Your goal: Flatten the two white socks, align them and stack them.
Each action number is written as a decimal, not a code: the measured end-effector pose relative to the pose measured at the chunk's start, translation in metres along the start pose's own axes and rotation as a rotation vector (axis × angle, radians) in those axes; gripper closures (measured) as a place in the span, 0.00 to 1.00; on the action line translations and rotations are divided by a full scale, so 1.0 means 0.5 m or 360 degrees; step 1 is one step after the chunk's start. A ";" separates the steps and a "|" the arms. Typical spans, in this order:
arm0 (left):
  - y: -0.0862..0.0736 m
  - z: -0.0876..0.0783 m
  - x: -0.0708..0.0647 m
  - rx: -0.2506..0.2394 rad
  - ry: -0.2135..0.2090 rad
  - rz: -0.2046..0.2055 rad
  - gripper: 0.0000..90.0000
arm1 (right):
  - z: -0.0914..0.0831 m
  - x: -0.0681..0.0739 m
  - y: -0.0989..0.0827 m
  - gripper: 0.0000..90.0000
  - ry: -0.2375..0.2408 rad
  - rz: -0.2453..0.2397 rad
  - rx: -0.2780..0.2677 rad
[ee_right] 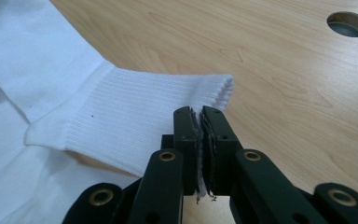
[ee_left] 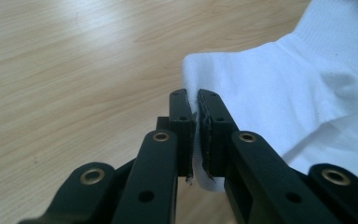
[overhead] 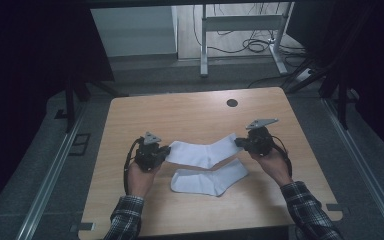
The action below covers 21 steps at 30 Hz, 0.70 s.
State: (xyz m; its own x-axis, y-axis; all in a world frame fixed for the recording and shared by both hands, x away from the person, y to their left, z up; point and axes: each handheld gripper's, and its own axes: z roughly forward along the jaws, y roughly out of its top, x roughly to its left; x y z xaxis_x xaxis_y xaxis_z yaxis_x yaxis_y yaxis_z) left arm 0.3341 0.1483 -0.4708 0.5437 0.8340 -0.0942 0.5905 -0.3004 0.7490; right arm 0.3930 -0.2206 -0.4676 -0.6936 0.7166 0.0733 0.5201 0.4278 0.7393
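Two white socks are over the wooden table [overhead: 190, 112]. The upper sock [overhead: 202, 151] hangs stretched between my two grippers, lifted a little off the wood. My left gripper [overhead: 166, 152] is shut on its toe end [ee_left: 223, 79], the fabric pinched between the black jaws. My right gripper [overhead: 238, 142] is shut on the ribbed cuff [ee_right: 168, 107] at the other end. The second sock [overhead: 209, 180] lies flat on the table just in front of the held one, between the person's two hands.
A round cable hole [overhead: 232, 103] sits in the table's far right part [ee_right: 349, 23]. Bare wood lies beyond the socks and to both sides. Behind the table stand a metal frame [overhead: 242, 22] and loose cables on the floor.
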 end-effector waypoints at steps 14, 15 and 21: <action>-0.076 -0.053 -0.074 0.0009 -0.0100 0.0072 0.94 | -0.066 0.038 -0.057 0.93 0.0116 -0.0061 0.0047; -0.082 -0.052 -0.078 0.0017 -0.0103 0.0077 0.94 | -0.067 0.041 -0.061 0.93 0.0120 -0.0064 0.0056; -0.104 -0.034 -0.090 0.0063 -0.0105 0.0104 0.94 | -0.055 0.050 -0.083 0.93 0.0140 -0.0080 0.0122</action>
State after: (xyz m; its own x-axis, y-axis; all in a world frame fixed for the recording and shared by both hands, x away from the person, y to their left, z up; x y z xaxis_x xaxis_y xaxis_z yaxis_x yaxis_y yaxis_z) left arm 0.2687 0.1342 -0.4941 0.6194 0.7800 -0.0898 0.5748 -0.3725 0.7286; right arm 0.3404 -0.2358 -0.4778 -0.7588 0.6438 0.0985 0.5181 0.5051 0.6903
